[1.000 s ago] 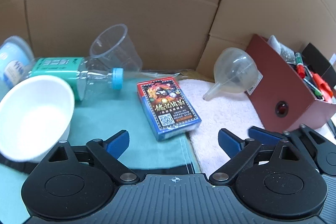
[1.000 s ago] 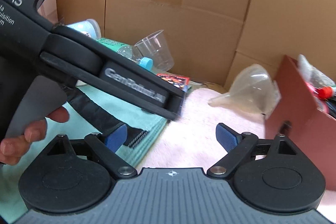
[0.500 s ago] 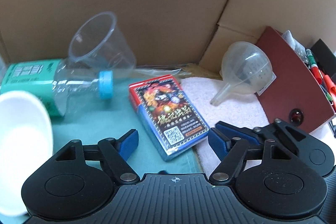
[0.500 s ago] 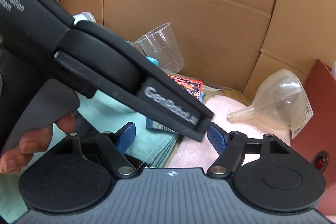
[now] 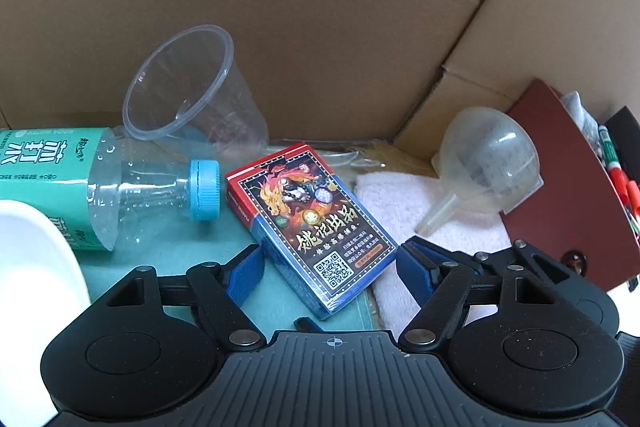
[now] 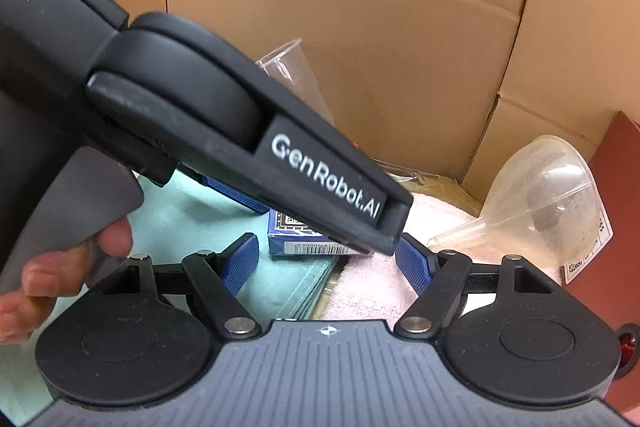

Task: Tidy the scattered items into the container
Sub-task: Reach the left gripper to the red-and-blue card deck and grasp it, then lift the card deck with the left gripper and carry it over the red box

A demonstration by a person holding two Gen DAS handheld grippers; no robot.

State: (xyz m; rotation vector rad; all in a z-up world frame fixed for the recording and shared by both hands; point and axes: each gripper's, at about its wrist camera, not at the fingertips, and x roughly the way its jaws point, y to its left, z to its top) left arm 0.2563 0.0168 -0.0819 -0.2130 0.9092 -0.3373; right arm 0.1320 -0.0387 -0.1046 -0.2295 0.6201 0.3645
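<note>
Step in hand: left gripper (image 5: 330,267) closing in on the red-and-blue box of playing cards (image 5: 310,223), fingers spread either side of its near end, not yet touching

Box lies flat on the teal cloth (image 5: 172,259), its right edge at the pink towel (image 5: 404,195)

Right gripper (image 6: 328,259) hangs just behind, fingers spread, holding nothing

Next: advance, pinch the box's long sides, lift, carry right to the dark-red open container (image 5: 568,187)

Tight spots: clear plastic bottle with blue cap (image 5: 160,187) just left; translucent funnel (image 5: 480,167) leans on the container wall, in the carry path; cardboard wall close behind
</note>
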